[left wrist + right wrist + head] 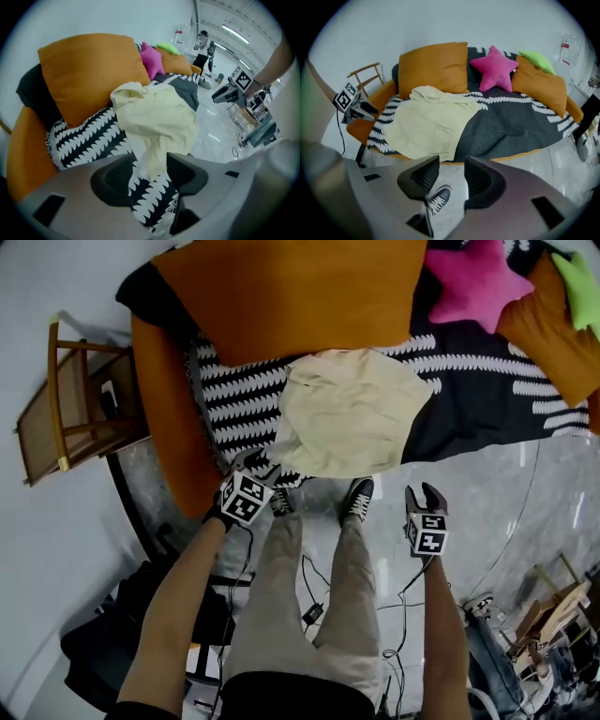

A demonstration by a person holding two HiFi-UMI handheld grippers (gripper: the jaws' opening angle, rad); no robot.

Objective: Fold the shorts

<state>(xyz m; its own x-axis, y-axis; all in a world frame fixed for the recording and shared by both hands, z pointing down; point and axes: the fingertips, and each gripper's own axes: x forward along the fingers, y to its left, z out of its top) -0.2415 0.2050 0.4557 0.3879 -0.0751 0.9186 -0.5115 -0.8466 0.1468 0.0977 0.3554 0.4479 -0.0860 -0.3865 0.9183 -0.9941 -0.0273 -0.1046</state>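
The cream shorts lie crumpled on the black-and-white blanket of a round orange sofa, near its front edge. My left gripper hangs at that edge by the shorts' near left corner. In the left gripper view its jaws stand apart, with the shorts' lower edge and the blanket showing through the gap; no pad presses on cloth. My right gripper is over the floor to the right of the shorts, open and empty. Through its gap I see a shoe.
A large orange cushion, a pink star cushion and a green one lie at the sofa's back. A wooden chair stands at the left. The person's shoes and cables are on the marble floor.
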